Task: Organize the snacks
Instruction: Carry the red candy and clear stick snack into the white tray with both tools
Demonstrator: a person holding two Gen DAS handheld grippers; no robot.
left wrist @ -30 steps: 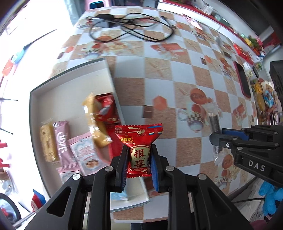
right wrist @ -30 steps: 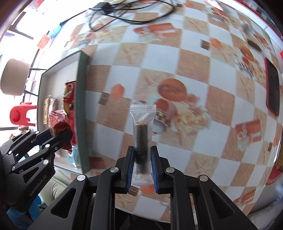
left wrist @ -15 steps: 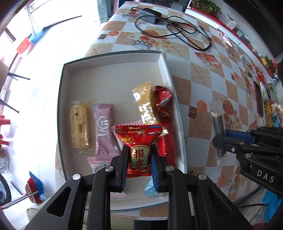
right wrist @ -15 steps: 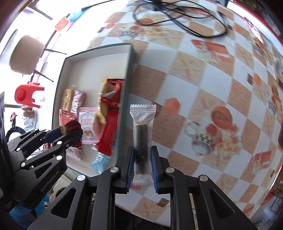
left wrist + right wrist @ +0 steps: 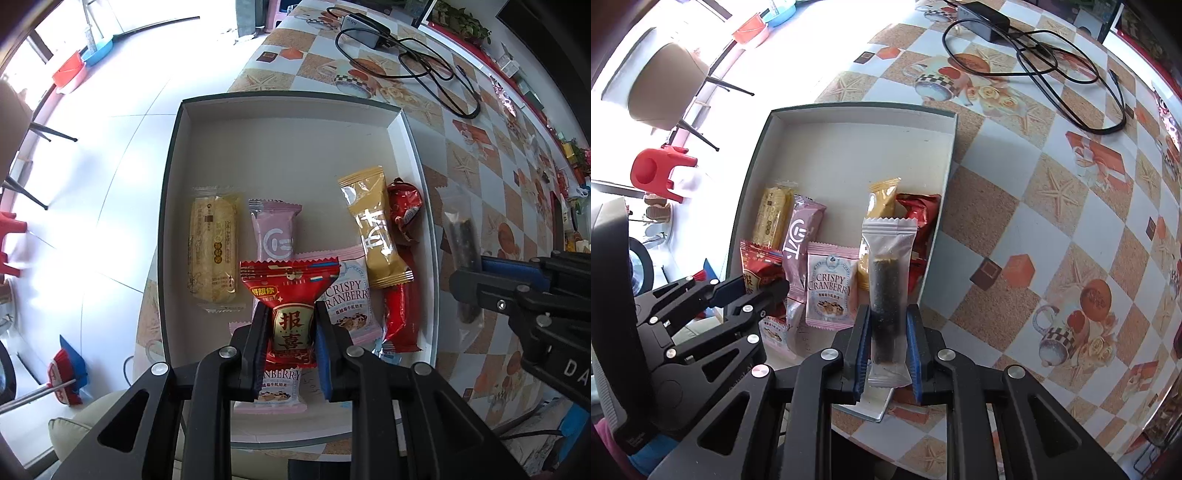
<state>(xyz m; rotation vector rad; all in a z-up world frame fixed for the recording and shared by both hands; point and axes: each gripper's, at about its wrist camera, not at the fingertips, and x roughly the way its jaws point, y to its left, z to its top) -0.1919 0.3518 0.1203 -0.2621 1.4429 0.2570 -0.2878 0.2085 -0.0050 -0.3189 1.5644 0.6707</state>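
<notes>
My left gripper (image 5: 290, 332) is shut on a red snack packet (image 5: 290, 291) with gold Chinese characters, held above the near part of the white tray (image 5: 288, 147). My right gripper (image 5: 886, 332) is shut on a clear packet holding a dark seaweed roll (image 5: 886, 291), above the tray's right rim (image 5: 945, 192). In the tray lie a yellow bar (image 5: 212, 251), a pink packet (image 5: 273, 232), Crispy Cranberry packets (image 5: 349, 299), a gold packet (image 5: 376, 232) and red packets (image 5: 402, 314). The right gripper shows in the left wrist view (image 5: 465, 277), the left in the right wrist view (image 5: 764, 286).
The tray stands at the left end of a table with a checked orange and white cloth (image 5: 1052, 221). A black charger and cable (image 5: 1034, 55) lie at the far side. Beyond the table edge are a red stool (image 5: 661, 170) and a chair (image 5: 668, 85).
Both grippers have moved left with their packets: the left from the tray's right rim to over the tray, the right from over the tablecloth to the tray's right rim.
</notes>
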